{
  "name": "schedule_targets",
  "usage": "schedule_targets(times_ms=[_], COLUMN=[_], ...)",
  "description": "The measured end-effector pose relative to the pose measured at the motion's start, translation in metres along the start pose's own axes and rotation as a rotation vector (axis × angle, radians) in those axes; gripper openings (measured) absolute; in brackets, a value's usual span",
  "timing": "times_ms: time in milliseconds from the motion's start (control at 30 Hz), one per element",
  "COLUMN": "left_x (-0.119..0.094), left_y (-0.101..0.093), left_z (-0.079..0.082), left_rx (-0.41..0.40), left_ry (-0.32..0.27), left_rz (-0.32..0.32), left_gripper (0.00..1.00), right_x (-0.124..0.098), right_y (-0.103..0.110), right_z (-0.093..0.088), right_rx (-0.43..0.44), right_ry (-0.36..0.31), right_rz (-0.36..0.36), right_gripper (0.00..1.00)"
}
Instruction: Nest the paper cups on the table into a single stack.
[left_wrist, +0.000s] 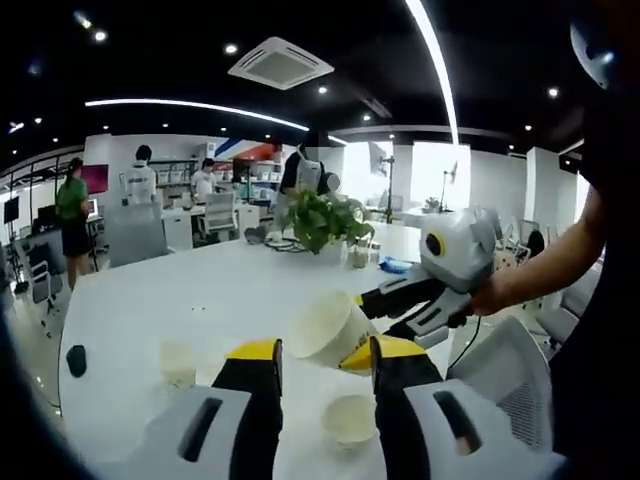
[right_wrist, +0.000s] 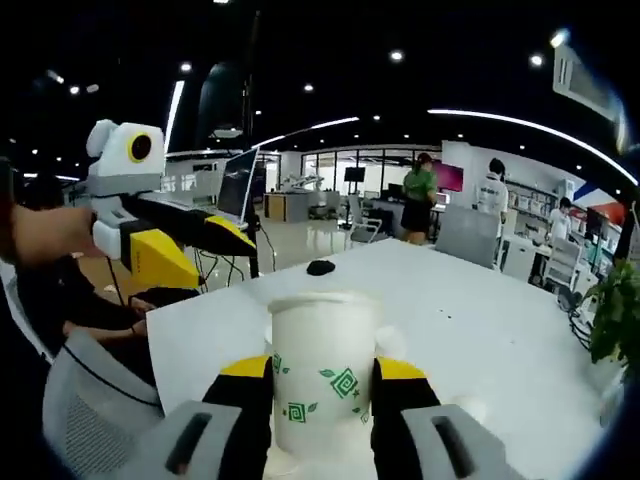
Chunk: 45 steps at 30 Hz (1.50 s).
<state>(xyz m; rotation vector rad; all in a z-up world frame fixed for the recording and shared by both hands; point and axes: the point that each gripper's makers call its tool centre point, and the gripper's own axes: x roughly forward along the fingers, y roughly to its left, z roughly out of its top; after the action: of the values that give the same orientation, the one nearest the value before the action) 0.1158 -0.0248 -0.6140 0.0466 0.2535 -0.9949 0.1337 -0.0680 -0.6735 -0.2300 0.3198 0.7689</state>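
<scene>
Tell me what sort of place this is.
Most likely an open-plan office or lab: a long white table with a potted green plant, rows of desks with chairs and monitors behind where people stand, and a ceiling air-conditioning vent.

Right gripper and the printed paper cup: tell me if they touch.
Touching. The right gripper view shows the right gripper with both yellow-tipped fingers pressed against the printed paper cup, no gap either side.

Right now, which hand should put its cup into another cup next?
The right gripper, probably. It's shut on a paper cup lifted off the table. The left gripper is open, holding nothing, above a loose cup.
</scene>
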Motion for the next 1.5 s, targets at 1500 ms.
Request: schedule_targets(times_ms=[1500], left_x=[0.052], left_y=[-0.044], left_z=[-0.034], left_rx=[-0.041], left_ry=[0.139], left_rz=[-0.259], left_gripper=[0.00], right_x=[-0.014], right_y=[0.004], right_z=[-0.030], right_rx=[-0.174], right_ry=[0.036], right_rz=[-0.043], right_gripper=[0.37])
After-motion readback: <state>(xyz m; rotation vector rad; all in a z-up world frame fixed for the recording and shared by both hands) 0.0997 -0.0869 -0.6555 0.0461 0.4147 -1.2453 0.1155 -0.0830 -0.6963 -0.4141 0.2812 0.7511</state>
